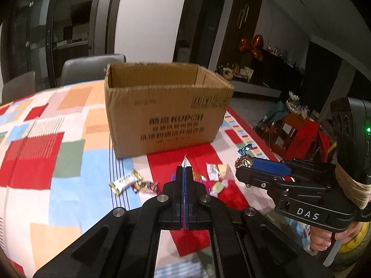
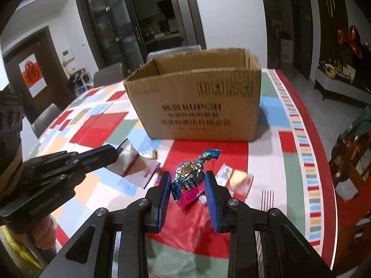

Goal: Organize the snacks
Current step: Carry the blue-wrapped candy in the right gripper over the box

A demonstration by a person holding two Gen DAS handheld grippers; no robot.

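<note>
An open cardboard box (image 1: 167, 108) stands on the patchwork tablecloth; it also shows in the right wrist view (image 2: 199, 102). My left gripper (image 1: 184, 170) is shut on a white and red snack packet (image 2: 136, 164), whose thin edge (image 1: 185, 162) pokes above the jaws. My right gripper (image 2: 187, 180) is shut on a gold and blue foil candy (image 2: 192, 171), held above the table; the candy also shows in the left wrist view (image 1: 243, 158). Both hang in front of the box.
Loose snacks lie on the cloth: a gold and white bar (image 1: 125, 181), a pink foil candy (image 1: 145, 186), a white and yellow packet (image 2: 236, 178), a magenta packet (image 2: 192, 198). Grey chairs (image 1: 90, 68) stand behind the table. The table's right edge (image 2: 324, 162) drops to the floor.
</note>
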